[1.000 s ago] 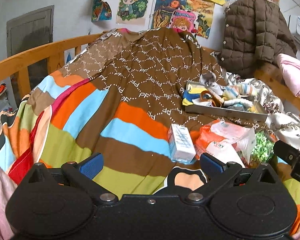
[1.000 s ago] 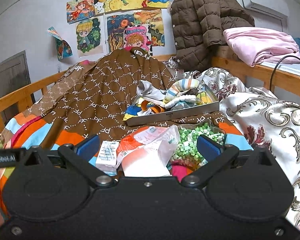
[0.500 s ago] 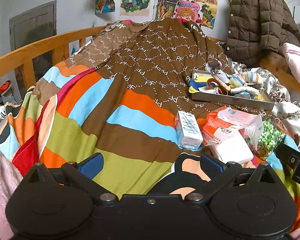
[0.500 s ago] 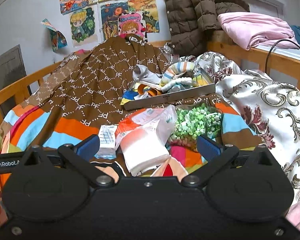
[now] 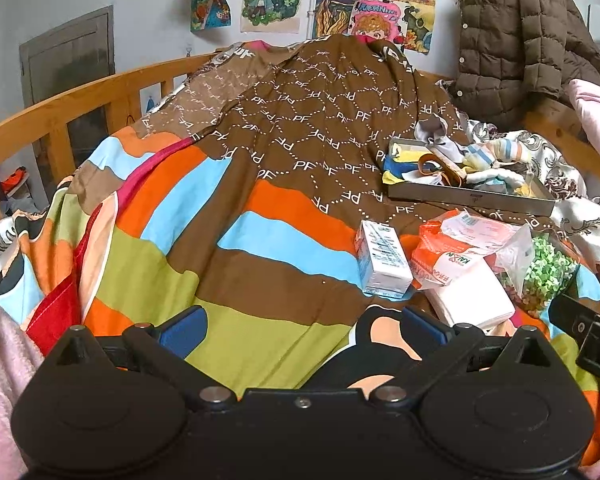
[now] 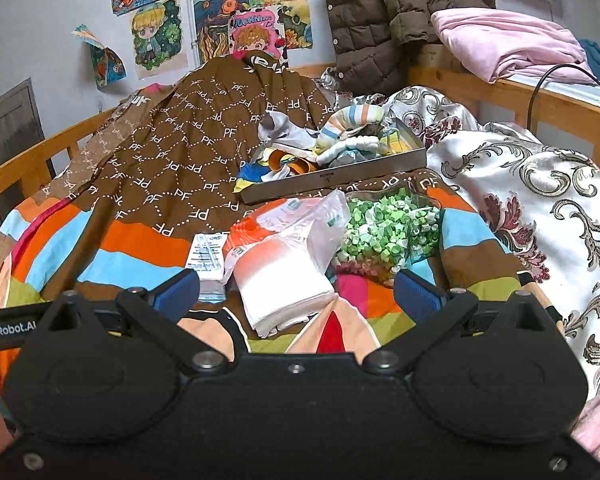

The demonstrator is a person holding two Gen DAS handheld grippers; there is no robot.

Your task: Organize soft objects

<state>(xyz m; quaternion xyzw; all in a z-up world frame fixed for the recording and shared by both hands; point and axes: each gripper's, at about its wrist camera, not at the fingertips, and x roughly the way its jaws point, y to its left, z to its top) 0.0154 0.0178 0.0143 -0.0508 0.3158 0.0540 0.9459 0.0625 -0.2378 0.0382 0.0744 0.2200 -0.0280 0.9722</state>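
Note:
A grey tray heaped with rolled socks rests on the striped blanket. In front of it lie an orange pack of white tissues, a small white carton and a bag of green paper stars. My left gripper hovers open over the blanket, left of the carton. My right gripper hangs open just before the tissue pack, which shows between its fingers without touching them.
A wooden bed rail runs along the left. A brown puffer jacket and pink folded cloth sit at the back right. A floral satin cover spreads to the right. The right gripper's body shows at the left view's right edge.
Both grippers have moved forward and dipped toward the bed, so the tissue pack, carton and tray now appear closer and lower. Neither gripper has changed its opening.

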